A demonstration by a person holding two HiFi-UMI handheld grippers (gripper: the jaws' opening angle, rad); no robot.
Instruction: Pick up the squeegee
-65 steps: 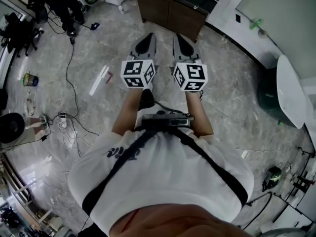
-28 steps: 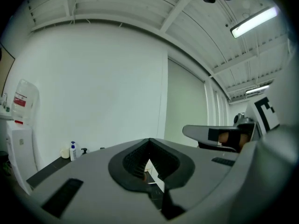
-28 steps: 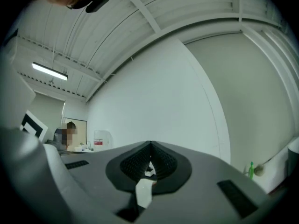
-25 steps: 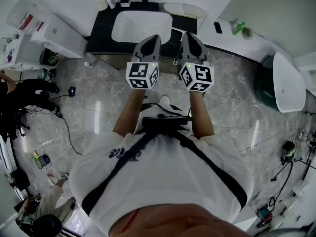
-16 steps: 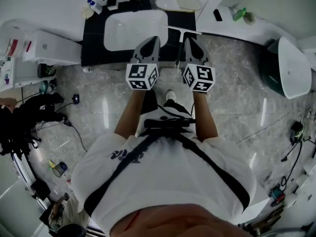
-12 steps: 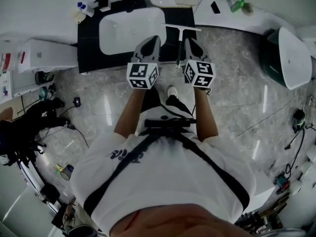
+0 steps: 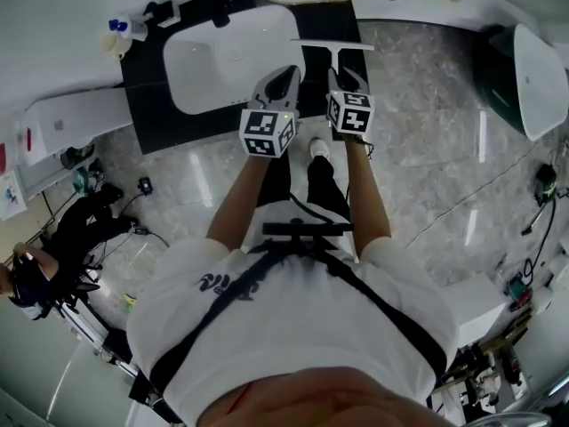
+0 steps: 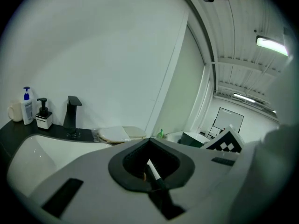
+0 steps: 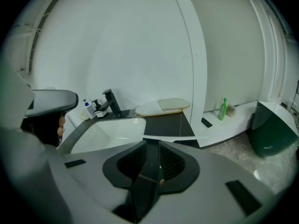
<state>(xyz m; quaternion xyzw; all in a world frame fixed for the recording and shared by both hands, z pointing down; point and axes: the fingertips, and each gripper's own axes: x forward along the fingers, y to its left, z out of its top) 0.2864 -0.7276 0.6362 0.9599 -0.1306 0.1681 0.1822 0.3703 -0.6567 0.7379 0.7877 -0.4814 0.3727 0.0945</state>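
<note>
Lowered since earlier, right gripper (image 9: 150, 147) opening with squeegee (image 9: 170, 138) handle between jaws, left gripper (image 8: 148, 146) closed

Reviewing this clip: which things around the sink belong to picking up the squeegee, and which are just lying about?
Part of the job:
- squeegee, lying on the dark counter beside the basin
- right claw, jaws opening, squeegee handle between them

Just lying about:
- black faucet
- blue-capped pump bottle
- green bottle
- pale oval dish
</note>
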